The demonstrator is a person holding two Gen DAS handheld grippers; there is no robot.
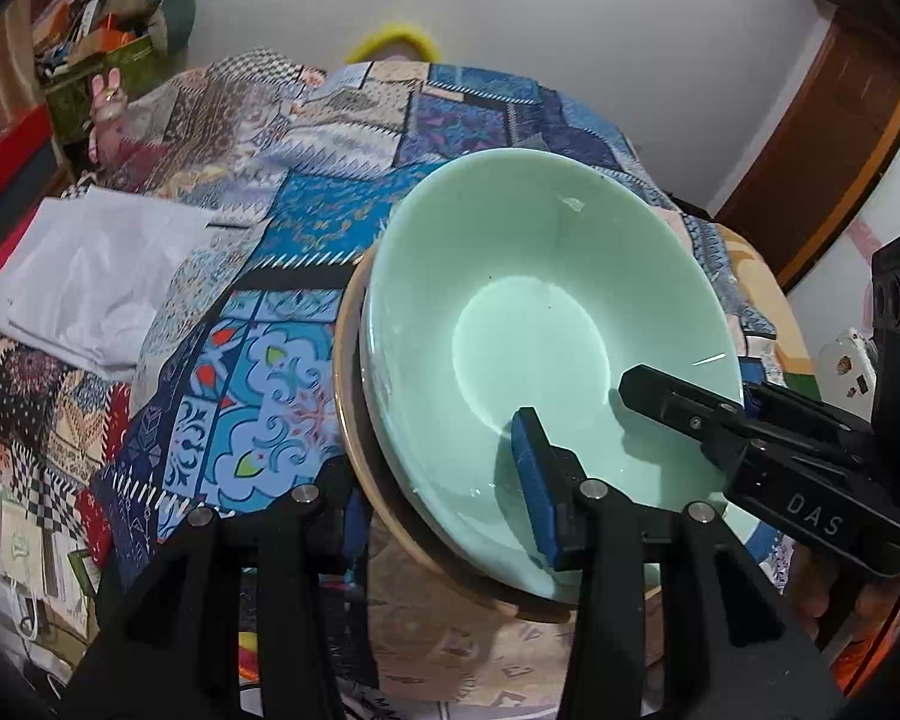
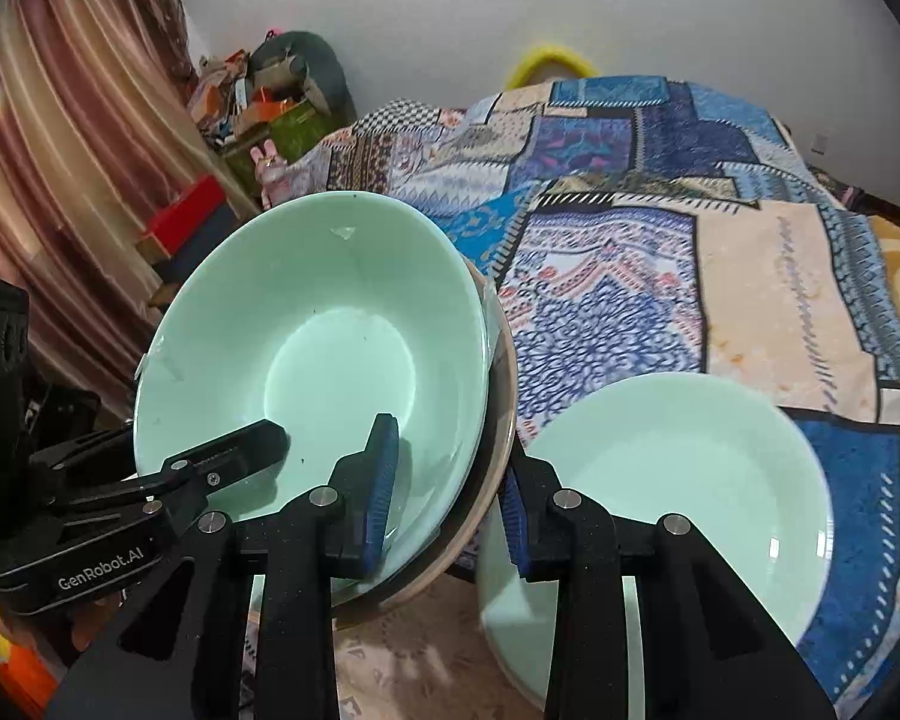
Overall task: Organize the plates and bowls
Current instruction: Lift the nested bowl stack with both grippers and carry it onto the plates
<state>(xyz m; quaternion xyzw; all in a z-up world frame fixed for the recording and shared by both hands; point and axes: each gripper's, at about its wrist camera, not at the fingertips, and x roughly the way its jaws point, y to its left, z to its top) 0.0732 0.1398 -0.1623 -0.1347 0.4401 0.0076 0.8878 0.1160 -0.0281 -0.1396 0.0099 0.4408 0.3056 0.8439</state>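
Two mint-green dishes and one tan-rimmed dish show: a deep green bowl (image 2: 312,336) nested in a tan bowl (image 2: 498,450) whose rim peeps out beneath it, and a second, shallower green plate (image 2: 690,480) lying flat on the patchwork quilt (image 2: 750,276) just to the right of the stack. The nested pair sits tilted, raised off the cloth; two grippers meet it; the right gripper (image 2: 450,498) straddles the stack's right edge, one blue-padded finger (image 2: 378,480) inside the green bowl and the other outside the tan rim, though whether they press the rims tight I cannot tell. The left gripper (image 1: 438,480) straddles the opposite edge, one blue pad (image 1: 534,480) inside the bowl, the other finger hidden behind the tan rim; its grip likewise cannot be judged. From the left wrist view, one folded white cloth (image 1: 90,276) lies on the quilt, well apart from the dishes; a clutter of boxes (image 1: 96,42) stands by the wall.
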